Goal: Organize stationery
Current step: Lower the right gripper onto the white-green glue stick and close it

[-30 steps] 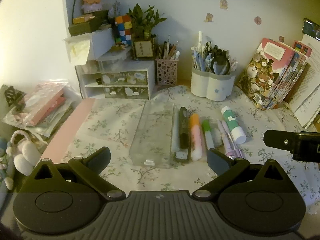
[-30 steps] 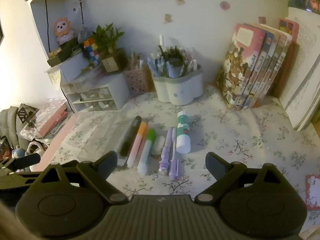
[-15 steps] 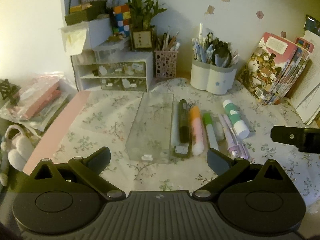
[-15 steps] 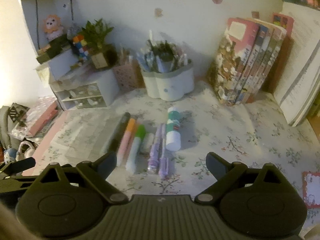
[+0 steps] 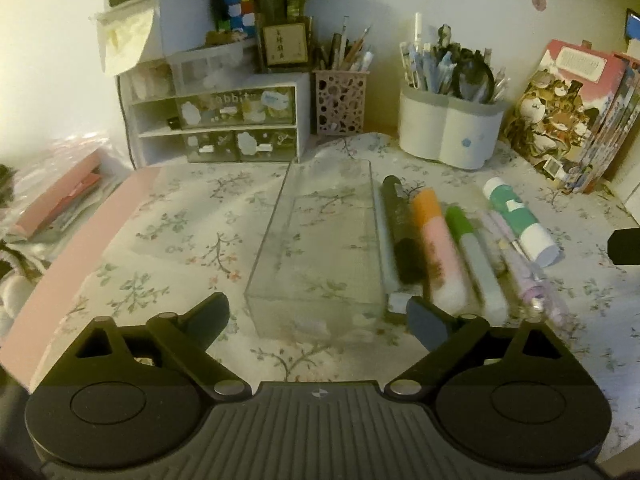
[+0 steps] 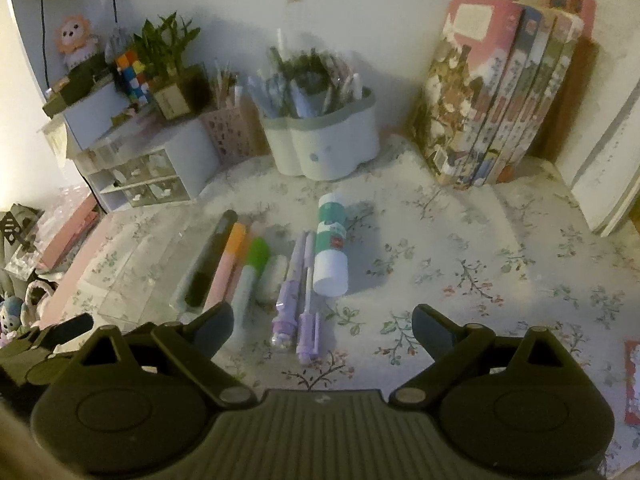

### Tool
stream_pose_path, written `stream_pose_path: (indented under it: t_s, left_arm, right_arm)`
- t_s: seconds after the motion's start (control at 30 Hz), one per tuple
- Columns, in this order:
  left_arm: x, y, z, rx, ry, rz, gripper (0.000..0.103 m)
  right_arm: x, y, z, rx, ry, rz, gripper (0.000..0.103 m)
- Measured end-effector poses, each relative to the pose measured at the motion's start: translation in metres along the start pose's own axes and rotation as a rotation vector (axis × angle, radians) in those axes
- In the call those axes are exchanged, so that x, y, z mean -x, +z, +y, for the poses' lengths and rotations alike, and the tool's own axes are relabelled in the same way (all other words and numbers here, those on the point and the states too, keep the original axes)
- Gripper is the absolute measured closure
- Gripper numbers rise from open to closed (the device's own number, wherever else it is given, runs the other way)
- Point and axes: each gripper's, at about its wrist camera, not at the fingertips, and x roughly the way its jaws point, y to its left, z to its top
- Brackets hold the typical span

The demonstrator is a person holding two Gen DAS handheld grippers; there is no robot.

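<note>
floral tablecloth, white wall behind.

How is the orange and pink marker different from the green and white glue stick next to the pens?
The orange and pink marker is long and slim; the green and white glue stick is short and fat. The marker lies close beside the clear box, while the glue stick lies at the far end of the row. Both lie flat on the flowery cloth, pointing roughly the same way.

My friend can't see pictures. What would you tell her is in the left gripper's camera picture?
The open left gripper hovers just in front of an empty clear plastic case on a flowery tablecloth. Beside the case lie a row of markers, pens and a glue stick. Behind stand pen cups, small drawers and books.
</note>
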Motion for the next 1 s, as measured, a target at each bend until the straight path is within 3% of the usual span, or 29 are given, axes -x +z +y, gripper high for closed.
stream_pose_path:
  t_s: [0.37,0.6,0.77,1.0]
  left_arm:
    - [-0.026,-0.011,0.002,-0.014,-0.055,-0.051,0.03]
    - [-0.024,-0.02,-0.002,0.015,-0.035,-0.113,0.03]
    - [-0.024,-0.024,-0.005,0.026,-0.019,-0.15,0.03]
    - [-0.025,-0.025,-0.007,0.024,-0.006,-0.16,0.03]
  right_arm:
    - [-0.033,0.018,-0.008,-0.009,-0.003,0.012,0.023]
    - [-0.058,0.046,-0.008,0.021,0.009,0.006,0.026]
    - [-0.08,0.061,-0.017,-0.017,0.031,0.045,0.035]
    - [-0.097,0.066,-0.034,-0.094,0.082,0.087,0.037]
